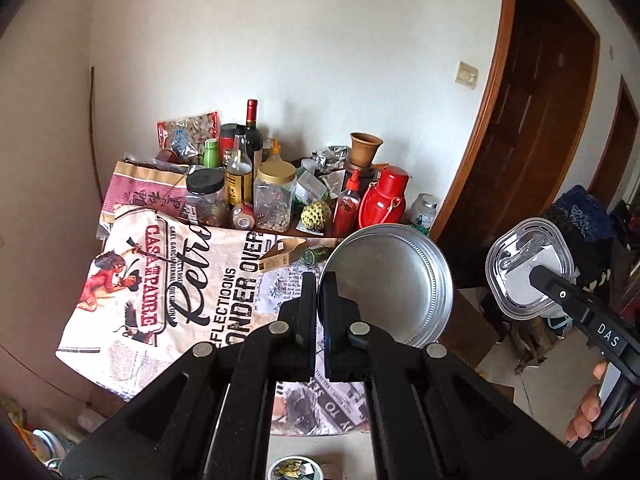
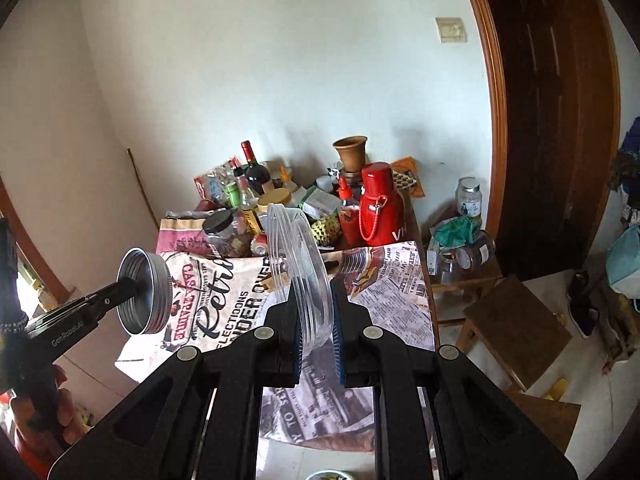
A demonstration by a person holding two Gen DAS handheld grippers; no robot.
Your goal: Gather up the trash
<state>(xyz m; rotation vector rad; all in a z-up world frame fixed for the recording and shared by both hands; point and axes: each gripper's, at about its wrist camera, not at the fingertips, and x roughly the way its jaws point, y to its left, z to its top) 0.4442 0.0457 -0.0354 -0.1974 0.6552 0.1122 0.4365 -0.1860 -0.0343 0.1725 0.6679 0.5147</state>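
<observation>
Left wrist view: the left gripper (image 1: 319,296) is clenched on the rim of a round metal lid (image 1: 390,284), held up above the desk (image 1: 224,280) with its hollow side facing the camera. Off to the right, the right gripper (image 1: 534,274) grasps a clear plastic lid (image 1: 528,268), also lifted in the air, well apart from the metal one. From the right wrist, that clear plastic lid (image 2: 298,276) stands edge-on between the two closed fingers. Below both lies a newspaper-print cloth (image 1: 180,280) covering the near desk. At the far end crowd jars, bottles, a red flask (image 1: 384,196) and a clay vase (image 1: 365,148) against the wall.
</observation>
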